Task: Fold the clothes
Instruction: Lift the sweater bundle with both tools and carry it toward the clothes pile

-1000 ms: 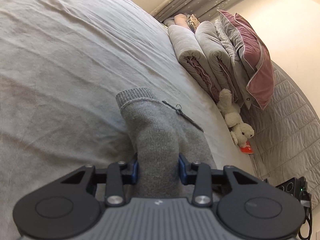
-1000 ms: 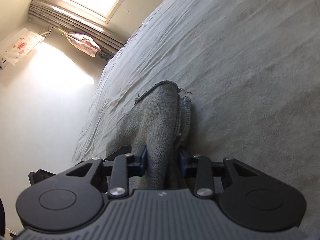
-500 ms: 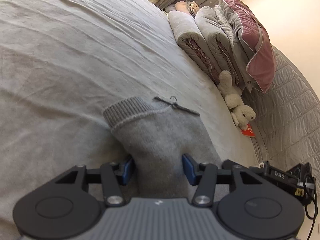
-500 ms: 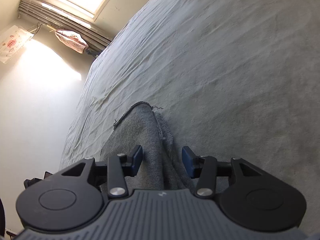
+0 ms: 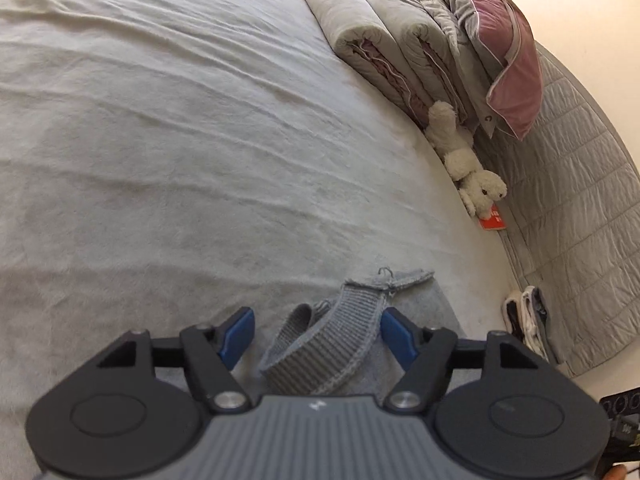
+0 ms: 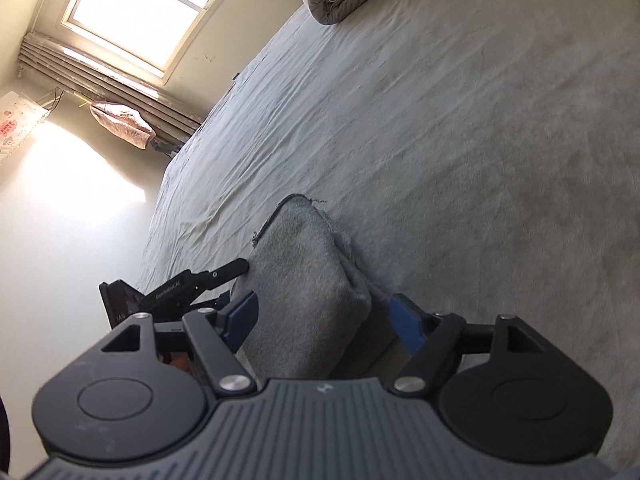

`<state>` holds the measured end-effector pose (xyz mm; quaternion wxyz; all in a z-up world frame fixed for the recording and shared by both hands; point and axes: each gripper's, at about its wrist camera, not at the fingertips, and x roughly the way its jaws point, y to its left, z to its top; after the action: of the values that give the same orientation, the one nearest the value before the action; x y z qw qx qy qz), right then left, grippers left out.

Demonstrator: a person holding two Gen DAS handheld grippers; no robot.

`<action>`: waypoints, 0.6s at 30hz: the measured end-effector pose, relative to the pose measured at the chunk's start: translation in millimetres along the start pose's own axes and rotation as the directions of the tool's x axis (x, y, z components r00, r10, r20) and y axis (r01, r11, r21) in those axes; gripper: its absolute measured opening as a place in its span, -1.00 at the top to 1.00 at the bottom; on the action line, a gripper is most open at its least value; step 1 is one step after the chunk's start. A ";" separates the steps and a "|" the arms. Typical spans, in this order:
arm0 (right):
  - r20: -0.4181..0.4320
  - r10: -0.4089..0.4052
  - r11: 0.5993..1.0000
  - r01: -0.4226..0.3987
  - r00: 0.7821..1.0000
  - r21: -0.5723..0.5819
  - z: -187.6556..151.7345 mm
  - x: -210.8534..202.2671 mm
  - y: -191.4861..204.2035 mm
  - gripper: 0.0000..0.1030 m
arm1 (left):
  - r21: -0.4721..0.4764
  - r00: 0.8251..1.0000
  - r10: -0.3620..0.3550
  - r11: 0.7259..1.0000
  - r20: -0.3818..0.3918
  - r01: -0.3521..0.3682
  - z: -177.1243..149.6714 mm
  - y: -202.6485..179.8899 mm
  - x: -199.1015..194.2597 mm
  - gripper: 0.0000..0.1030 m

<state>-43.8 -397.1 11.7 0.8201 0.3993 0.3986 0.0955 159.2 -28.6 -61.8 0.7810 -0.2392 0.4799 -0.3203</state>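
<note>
The left gripper [image 5: 316, 334] is opening, and its blue pads [image 5: 236, 334] stand apart from the gray sweater [image 5: 332, 344]. The ribbed cuff lies loose between the jaws on the big bed [image 5: 200, 140]. The right gripper [image 6: 324, 320] is opening too. A folded part of the sweater [image 6: 304, 288] sits between its jaws, but the pads do not squeeze it. Far off by the quilted headboard [image 5: 568, 168] lie rolled blankets [image 5: 380, 40], a pink pillow [image 5: 512, 68] and a white toy dog [image 5: 468, 164].

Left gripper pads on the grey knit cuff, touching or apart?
Apart. The left wrist view shows bedsheet between each blue pad and the cuff; the left gripper is opening.
</note>
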 end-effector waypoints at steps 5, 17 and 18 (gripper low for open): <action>-0.001 0.029 0.997 -0.029 1.000 0.075 -29.6 11.0 -8.0 -0.50 | 0.033 0.997 -0.044 0.998 -0.065 0.047 7.3 0.9 15.9 -0.38; 0.115 0.083 0.985 -0.099 0.990 0.141 -45.6 42.7 -31.3 -0.50 | 0.010 0.987 -0.154 0.988 -0.047 0.155 2.4 -0.6 46.5 -0.36; 0.139 0.092 0.983 -0.111 0.986 0.143 -46.3 43.5 -32.7 -0.50 | 0.010 0.987 -0.158 0.987 -0.041 0.159 0.5 -1.3 48.3 -0.32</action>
<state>-54.0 -371.4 -54.1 0.8062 0.4853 0.3288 0.0804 175.4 -64.7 -89.4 0.7449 -0.2649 0.4726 -0.3893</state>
